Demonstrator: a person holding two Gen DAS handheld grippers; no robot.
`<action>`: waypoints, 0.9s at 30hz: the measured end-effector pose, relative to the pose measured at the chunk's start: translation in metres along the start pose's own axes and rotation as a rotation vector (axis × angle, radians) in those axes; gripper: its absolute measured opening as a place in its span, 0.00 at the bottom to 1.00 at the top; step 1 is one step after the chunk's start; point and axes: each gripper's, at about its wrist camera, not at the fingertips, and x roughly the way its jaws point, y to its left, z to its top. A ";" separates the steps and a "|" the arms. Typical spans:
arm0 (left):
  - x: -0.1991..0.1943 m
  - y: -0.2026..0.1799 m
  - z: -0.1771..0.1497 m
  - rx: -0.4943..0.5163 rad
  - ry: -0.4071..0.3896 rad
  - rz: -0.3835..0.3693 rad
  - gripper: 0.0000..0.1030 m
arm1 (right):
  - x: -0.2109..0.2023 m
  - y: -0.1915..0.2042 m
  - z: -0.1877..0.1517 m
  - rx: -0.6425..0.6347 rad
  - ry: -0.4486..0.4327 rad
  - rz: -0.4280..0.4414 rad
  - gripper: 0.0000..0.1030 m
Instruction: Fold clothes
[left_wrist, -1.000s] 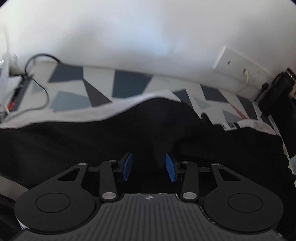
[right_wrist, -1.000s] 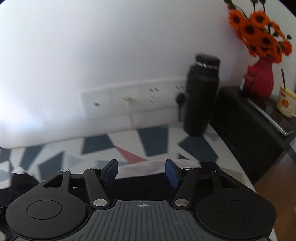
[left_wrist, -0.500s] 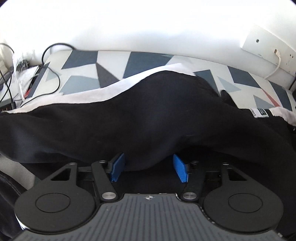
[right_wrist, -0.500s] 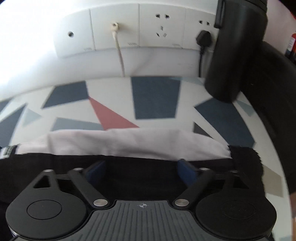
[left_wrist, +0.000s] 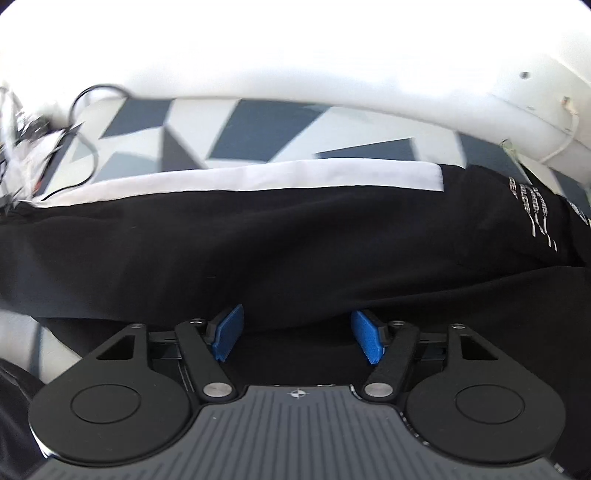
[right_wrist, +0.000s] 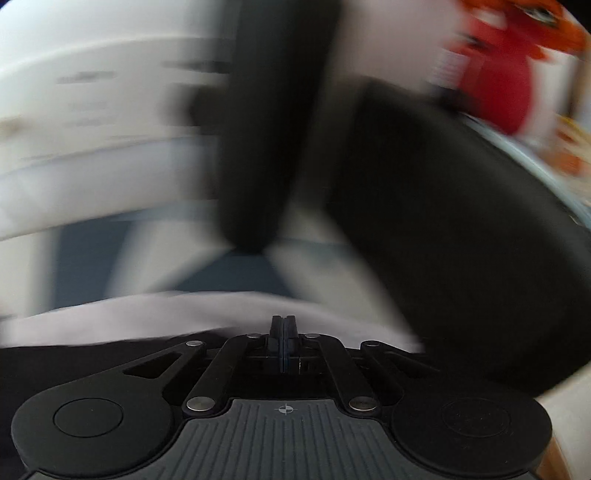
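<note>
Your left gripper (left_wrist: 297, 334) hangs over the black garment with a white band (left_wrist: 295, 240), which lies spread across the blue-and-white geometric-patterned tabletop (left_wrist: 258, 129); its blue pads (left_wrist: 229, 328) are spreading apart, pressing on nothing. Your right gripper (right_wrist: 283, 345) is closed tight at the garment's white edge, though blur hides whether cloth is pinched.

A black fabric garment with a white band (left_wrist: 295, 236) is seen spread across a tabletop patterned in white, grey and dark-blue triangles (left_wrist: 258, 129). Small white lettering (left_wrist: 535, 206) is printed on the garment at the right. The left gripper (left_wrist: 297, 334) is held low over the cloth, its blue-padded jaws opening, with a dark fold lying between them. Tangled dark cables (left_wrist: 55, 140) are seen at the far left.
</note>
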 end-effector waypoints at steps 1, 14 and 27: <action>0.001 -0.005 0.000 0.015 -0.002 0.005 0.74 | 0.003 -0.012 0.003 0.072 0.044 0.058 0.08; -0.003 0.000 -0.001 0.074 0.008 -0.046 0.75 | -0.124 0.092 -0.047 -0.313 0.151 0.628 0.53; -0.001 0.076 0.003 -0.156 -0.013 0.086 0.78 | -0.165 0.128 -0.128 -0.359 0.215 0.480 0.81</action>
